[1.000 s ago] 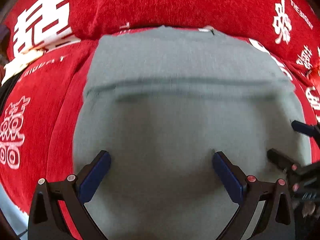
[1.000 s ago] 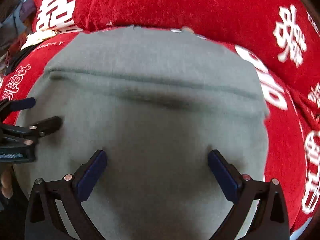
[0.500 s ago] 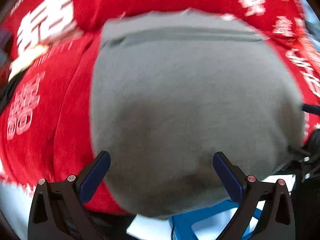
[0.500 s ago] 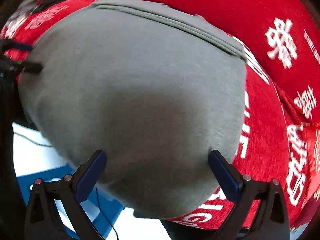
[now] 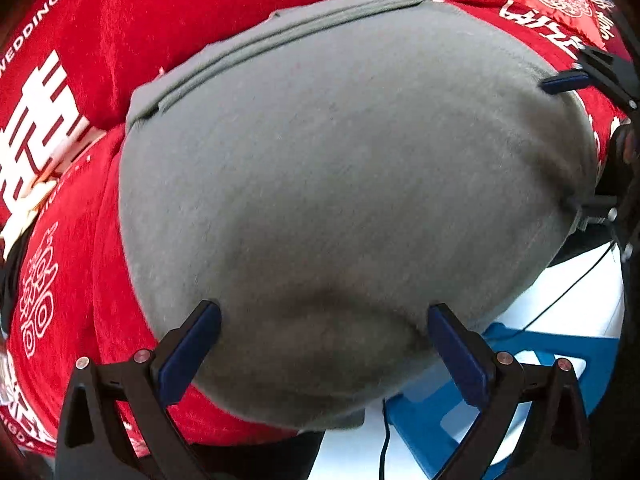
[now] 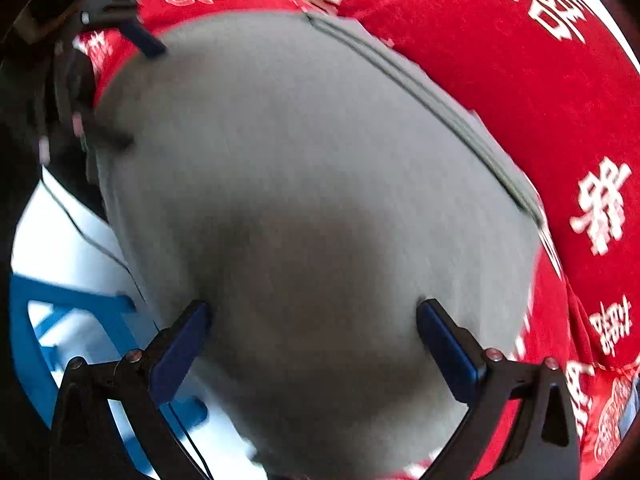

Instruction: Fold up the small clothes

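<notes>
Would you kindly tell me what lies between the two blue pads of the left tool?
Only the folded grey garment shows between the left tool's open pads, lying on the red cloth; the left wrist view shows this.

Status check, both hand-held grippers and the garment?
Left hand-held gripper open, right hand-held gripper open, neither gripping. Grey garment folded on red printed cover, near edge overhanging. Nothing in the way.

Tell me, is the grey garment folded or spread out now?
Folded. The grey garment lies on the red cloth with stacked layered edges along its far side; how many folds it has cannot be told.
</notes>
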